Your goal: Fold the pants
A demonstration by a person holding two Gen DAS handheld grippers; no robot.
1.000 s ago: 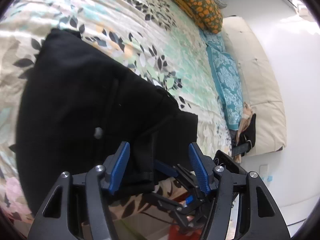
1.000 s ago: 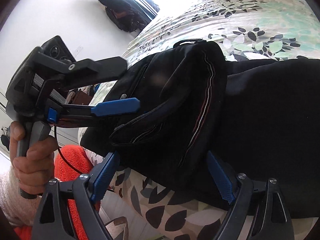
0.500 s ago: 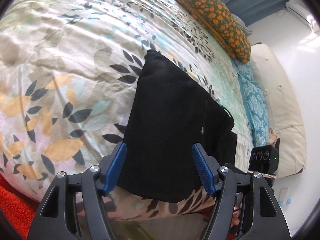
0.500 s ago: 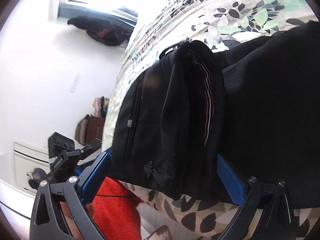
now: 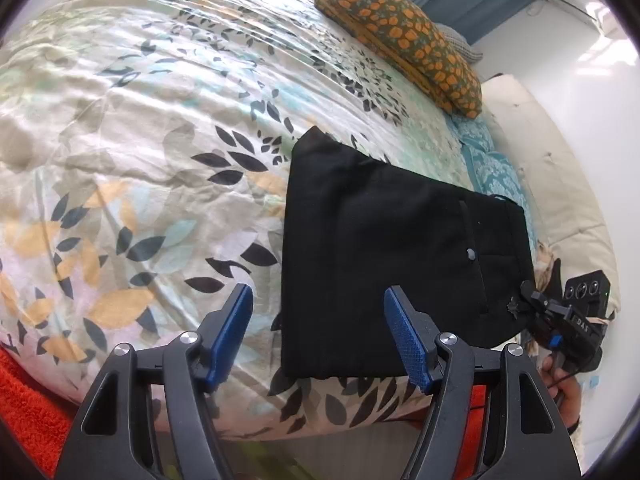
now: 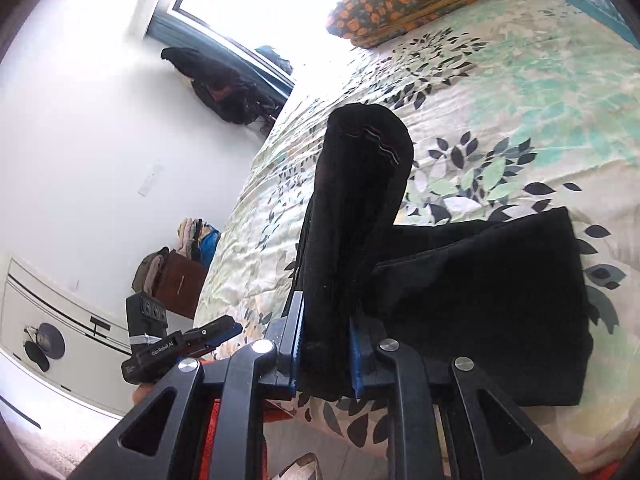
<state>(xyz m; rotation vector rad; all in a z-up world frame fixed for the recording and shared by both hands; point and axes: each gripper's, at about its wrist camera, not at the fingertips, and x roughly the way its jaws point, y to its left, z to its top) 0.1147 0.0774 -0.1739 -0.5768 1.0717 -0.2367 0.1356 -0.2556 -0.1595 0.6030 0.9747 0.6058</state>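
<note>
L gripper point(image 5: 320, 336) wide open, empty | R gripper point(image 6: 325, 354) clamping pants point(image 6: 480, 300) edge

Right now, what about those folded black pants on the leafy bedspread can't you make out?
- Right wrist view: the right gripper and the raised fold hide the layers of the folded black pants behind them.
- Left wrist view: the pants' underside lies against the leaf-print bedspread; the open left gripper hides the near hem.

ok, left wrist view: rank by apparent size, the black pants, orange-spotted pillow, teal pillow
1. black pants, largest, but nearest the camera
2. orange-spotted pillow, farther back, so probably bigger than it looks
3. teal pillow, smallest, partly hidden behind the pants
</note>
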